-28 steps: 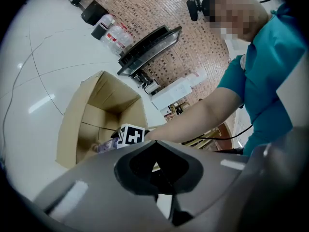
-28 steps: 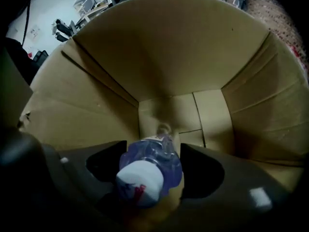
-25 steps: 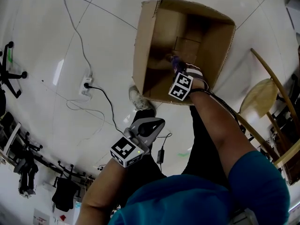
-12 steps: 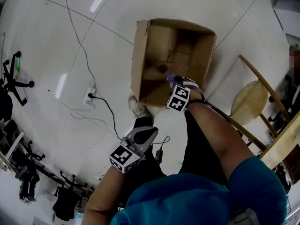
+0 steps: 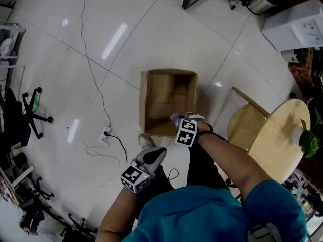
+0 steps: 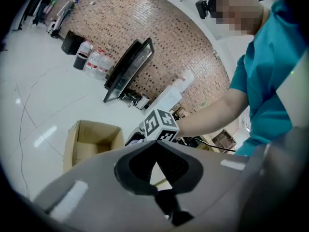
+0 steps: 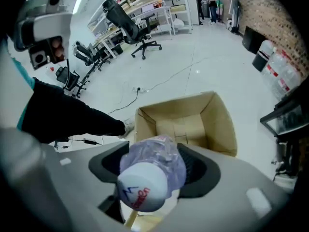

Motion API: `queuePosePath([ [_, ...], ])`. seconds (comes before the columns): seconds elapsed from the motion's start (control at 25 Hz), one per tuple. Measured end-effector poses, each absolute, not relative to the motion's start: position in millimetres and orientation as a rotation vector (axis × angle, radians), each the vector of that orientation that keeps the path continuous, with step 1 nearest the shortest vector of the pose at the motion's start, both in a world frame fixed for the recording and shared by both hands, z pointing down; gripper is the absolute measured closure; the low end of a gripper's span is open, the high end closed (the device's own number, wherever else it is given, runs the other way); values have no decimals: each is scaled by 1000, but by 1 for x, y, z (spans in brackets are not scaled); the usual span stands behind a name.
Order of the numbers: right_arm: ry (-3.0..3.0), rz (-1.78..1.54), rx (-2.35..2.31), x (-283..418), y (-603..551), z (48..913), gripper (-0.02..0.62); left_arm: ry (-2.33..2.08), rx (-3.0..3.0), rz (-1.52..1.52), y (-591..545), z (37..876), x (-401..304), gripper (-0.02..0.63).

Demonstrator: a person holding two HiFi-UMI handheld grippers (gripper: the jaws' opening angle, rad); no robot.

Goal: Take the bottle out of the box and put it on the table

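Head view: where's the bottle relative to the open brown cardboard box on the floor? (eng1)

Out of it. The crumpled translucent plastic bottle with a white cap sits in the right tool, up above the box's near rim and clear of the walls. The jaws pinch it across the body, and they've just been closing a bit tighter on it. (eng2)

Axis? (eng1)

Right gripper view: the long axis runs along the tool, cap toward the camera, base toward the box mouth. So it's not upright. I'd judge the wrist has to tip it base-down before it can stand. (eng2)

And the target? (eng1)

The round pale wooden bench is off to the box's right, well apart, with a wooden chair between the two. The right arm is on that side of the box, so it's the nearer one. My read is that the carry goes sideways away from the box, past the chair. (eng2)

Left side? (eng1)

The left tool hangs near the box's near-left corner, pads pressed together, nothing in them. It's farther from the bench, and I see no role for it. (eng2)
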State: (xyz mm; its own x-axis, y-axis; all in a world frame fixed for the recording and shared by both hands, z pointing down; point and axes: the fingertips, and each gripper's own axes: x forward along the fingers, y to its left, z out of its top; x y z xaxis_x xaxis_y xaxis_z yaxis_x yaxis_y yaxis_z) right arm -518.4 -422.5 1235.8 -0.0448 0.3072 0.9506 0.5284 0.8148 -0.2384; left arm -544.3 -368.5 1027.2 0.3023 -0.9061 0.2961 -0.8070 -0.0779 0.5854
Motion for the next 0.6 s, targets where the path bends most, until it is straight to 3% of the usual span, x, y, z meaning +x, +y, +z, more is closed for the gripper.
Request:
queuePosePath([
  [0.2, -1667, -230, -731, -450, -416, 1100, 287, -1600, 1901, -234, -364, 921, -482, 606],
  [0.4, -1701, -323, -761, -336, -348, 1009, 285, -1746, 1977, -223, -283, 859, -375, 606],
  [0.6, -1705, -369, -793, -293, -315, 931, 285, -1789, 2096, -198, -247, 803, -341, 606],
])
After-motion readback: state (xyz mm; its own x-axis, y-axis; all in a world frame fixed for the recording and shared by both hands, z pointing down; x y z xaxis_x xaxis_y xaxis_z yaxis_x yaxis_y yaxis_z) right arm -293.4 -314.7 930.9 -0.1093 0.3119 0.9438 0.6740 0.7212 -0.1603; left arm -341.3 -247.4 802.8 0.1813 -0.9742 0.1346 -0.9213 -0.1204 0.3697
